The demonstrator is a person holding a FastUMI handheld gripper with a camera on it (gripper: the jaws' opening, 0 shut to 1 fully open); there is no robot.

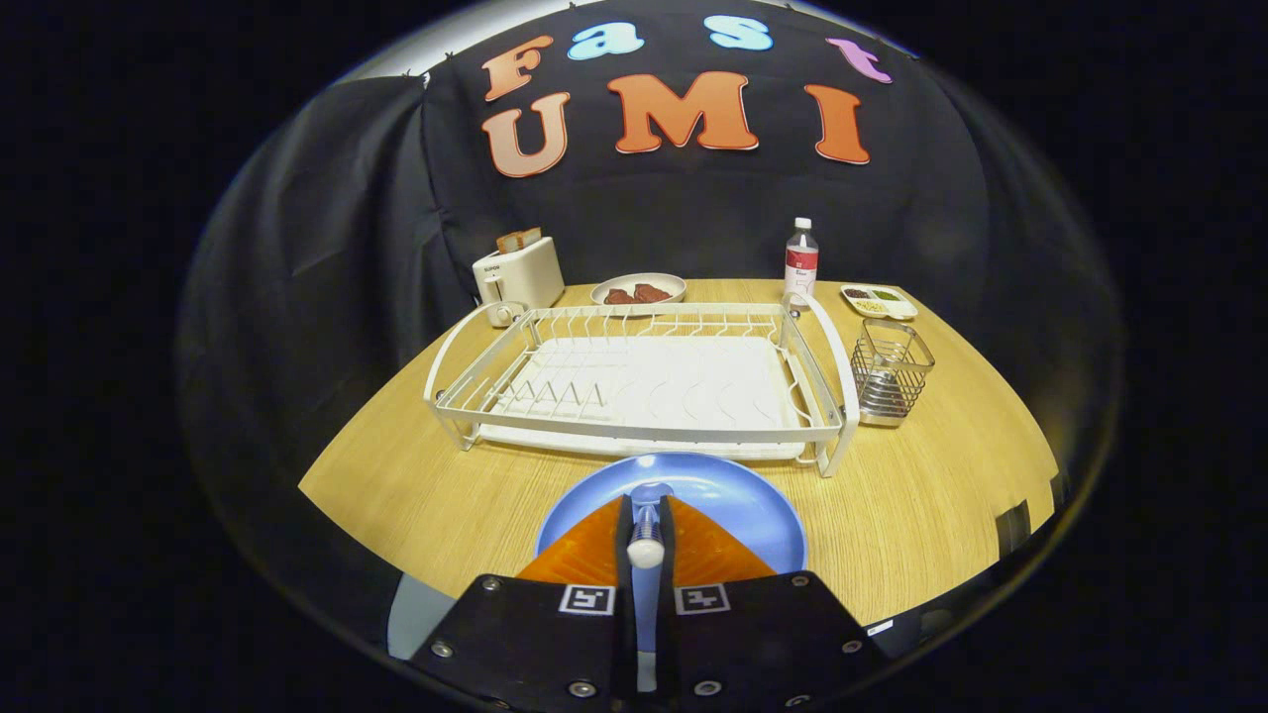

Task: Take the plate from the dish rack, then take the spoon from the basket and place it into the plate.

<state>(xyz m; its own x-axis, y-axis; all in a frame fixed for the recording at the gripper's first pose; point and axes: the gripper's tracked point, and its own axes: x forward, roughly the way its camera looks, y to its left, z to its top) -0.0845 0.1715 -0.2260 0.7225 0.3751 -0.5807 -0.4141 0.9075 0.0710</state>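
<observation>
Spoon (646, 525) clamped between fingers (584, 555), bowl forward over plate (733, 495)

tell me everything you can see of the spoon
The spoon is held between the gripper's two fingers, which press on its handle from both sides. A rounded white handle end faces the camera; its blue bowl points forward over the blue plate, which sits on the wooden table in front of the dish rack. It looks like plastic.

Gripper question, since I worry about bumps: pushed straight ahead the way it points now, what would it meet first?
The gripper, shut on the spoon, hangs over the blue plate. Straight ahead, the dish rack front rail probably comes first, though height above it is unclear.
</observation>
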